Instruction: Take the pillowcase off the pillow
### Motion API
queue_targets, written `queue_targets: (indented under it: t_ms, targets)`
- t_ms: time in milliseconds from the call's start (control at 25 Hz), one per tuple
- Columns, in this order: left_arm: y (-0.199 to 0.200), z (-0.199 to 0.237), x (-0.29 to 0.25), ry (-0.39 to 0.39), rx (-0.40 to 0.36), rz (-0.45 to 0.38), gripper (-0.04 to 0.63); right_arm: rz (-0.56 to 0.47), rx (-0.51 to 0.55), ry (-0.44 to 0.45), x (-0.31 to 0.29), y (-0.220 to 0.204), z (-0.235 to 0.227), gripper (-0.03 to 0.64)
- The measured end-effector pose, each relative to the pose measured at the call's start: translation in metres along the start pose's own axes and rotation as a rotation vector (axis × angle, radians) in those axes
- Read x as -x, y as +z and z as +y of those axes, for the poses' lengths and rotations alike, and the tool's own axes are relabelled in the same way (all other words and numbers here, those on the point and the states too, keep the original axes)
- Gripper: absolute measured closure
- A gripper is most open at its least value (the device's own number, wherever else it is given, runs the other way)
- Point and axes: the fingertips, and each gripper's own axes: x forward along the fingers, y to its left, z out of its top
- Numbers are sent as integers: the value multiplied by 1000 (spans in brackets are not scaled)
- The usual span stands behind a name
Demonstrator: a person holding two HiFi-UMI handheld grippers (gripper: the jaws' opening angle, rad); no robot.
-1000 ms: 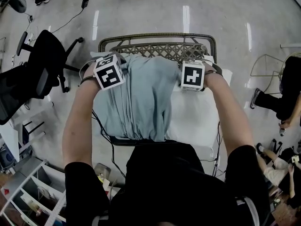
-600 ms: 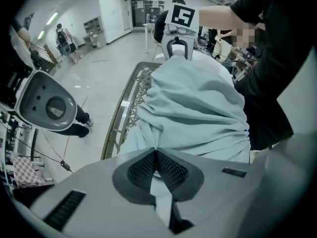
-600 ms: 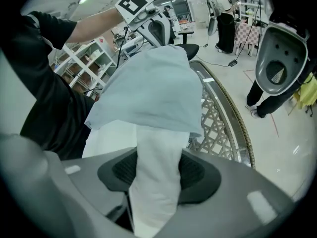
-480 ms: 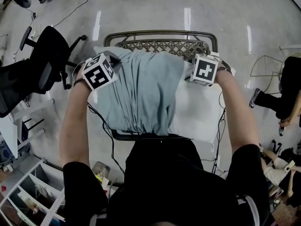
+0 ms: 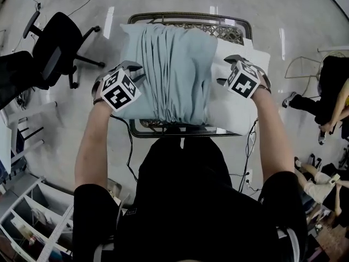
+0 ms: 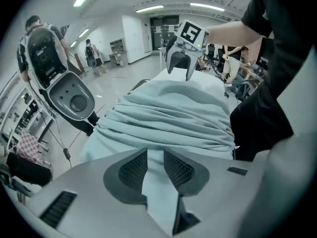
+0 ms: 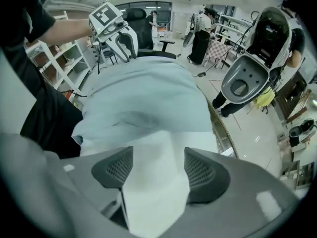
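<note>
Status from my end: pillow lies on the wicker seat right in front of the operator. The pillowcase, pale blue, covers only the left and middle of it and is rucked into long folds running away from the operator. The right end of the pillow is bare white and sticks out past the case's edge

left gripper sits at the case's left side, near the front corner, pointing steeply down. In the left gripper view the jaws stand a narrow way apart and have just been opening. Pale blue fabric shows in the gap all the way down, smooth, not bunched at the pads. I read that as no pinch, the case just lying between the jaws

right gripper is on the other side, over the bare pillow just beside the case's edge, also pointing steeply down. In the right gripper view the jaws are wide apart and have just been opening. White pillow fills the gap between them, and I can't see the pads squeezing it. The blue case starts just beyond the tips

Each gripper shows in the other's view across the hump of fabric, so they face each other with the covered part of the pillow between them

Around: black office chair on the floor off to the left, well apart from the seat. A cable hangs down by the seat's front left corner
</note>
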Motion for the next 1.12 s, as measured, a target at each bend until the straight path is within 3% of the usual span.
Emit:
queue_targets:
  t_ms: [320,560,800,960,1040,1120]
  targets:
    - [-59,-78,17,6,107,-38,439,-41,-59,31,-12,-10,123,279]
    - [-95,-131,17,58,173,-17,403,-1,-30,17,-27,-31,178,265]
    - [-93,-146,-3,232,146,6,356,10,29,-188,-49,-50,189,208]
    - [-97,-138,-19,318,106,35,364,33,51,-338,-79,-56,184,176]
    - [-97,-134,-20,319,104,26,399,46,56,-420,-87,-55,175,205]
    - [-98,-132,-17,298,98,14,431,62,53,-454,-85,-54,168,303]
